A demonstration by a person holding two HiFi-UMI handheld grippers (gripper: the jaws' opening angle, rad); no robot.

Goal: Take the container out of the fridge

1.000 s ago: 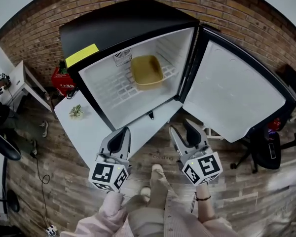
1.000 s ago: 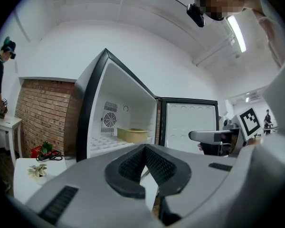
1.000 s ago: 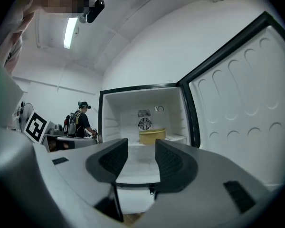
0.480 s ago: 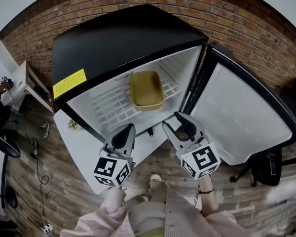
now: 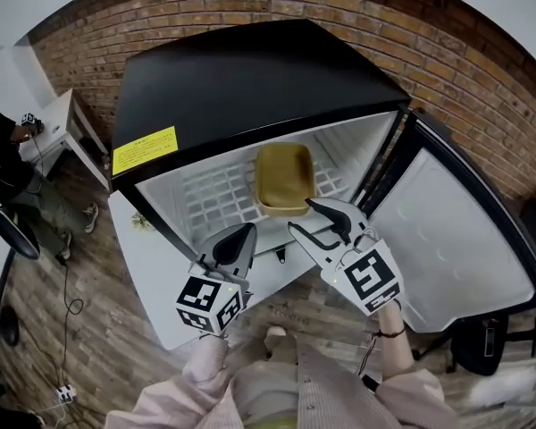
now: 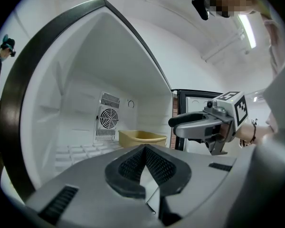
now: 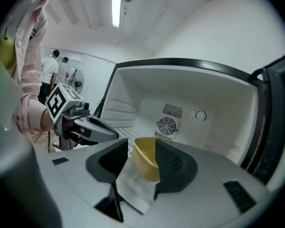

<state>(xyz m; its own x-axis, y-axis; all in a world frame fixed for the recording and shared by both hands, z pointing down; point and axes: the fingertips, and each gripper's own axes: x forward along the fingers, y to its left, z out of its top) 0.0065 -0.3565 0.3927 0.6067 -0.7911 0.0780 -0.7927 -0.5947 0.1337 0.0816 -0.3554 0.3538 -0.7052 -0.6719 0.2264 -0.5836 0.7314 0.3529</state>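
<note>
A shallow yellow container point(image 5: 283, 179) sits on the white wire shelf point(image 5: 216, 191) inside the open black fridge point(image 5: 250, 70), toward the right side. My right gripper point(image 5: 314, 220) is open at the fridge's front edge, just short of the container's near rim. In the right gripper view the container point(image 7: 145, 158) shows in the gap of the right gripper point(image 7: 141, 148), untouched. My left gripper point(image 5: 244, 237) is shut and empty, at the opening's lower lip, left of the container. From the left gripper view, the left gripper point(image 6: 143, 149) points into the fridge, with the container point(image 6: 141, 137) beyond it.
The fridge door point(image 5: 456, 239) hangs open to the right. A white table point(image 5: 147, 239) stands below and left of the fridge. A fan grille point(image 6: 108, 118) is on the fridge's back wall. A brick wall point(image 5: 447, 43) stands behind, and a small white side table point(image 5: 67, 119) at the left.
Both grippers have moved forward to the fridge opening. The right gripper's open jaws now reach the shelf's front edge near the container. The left stays shut.
</note>
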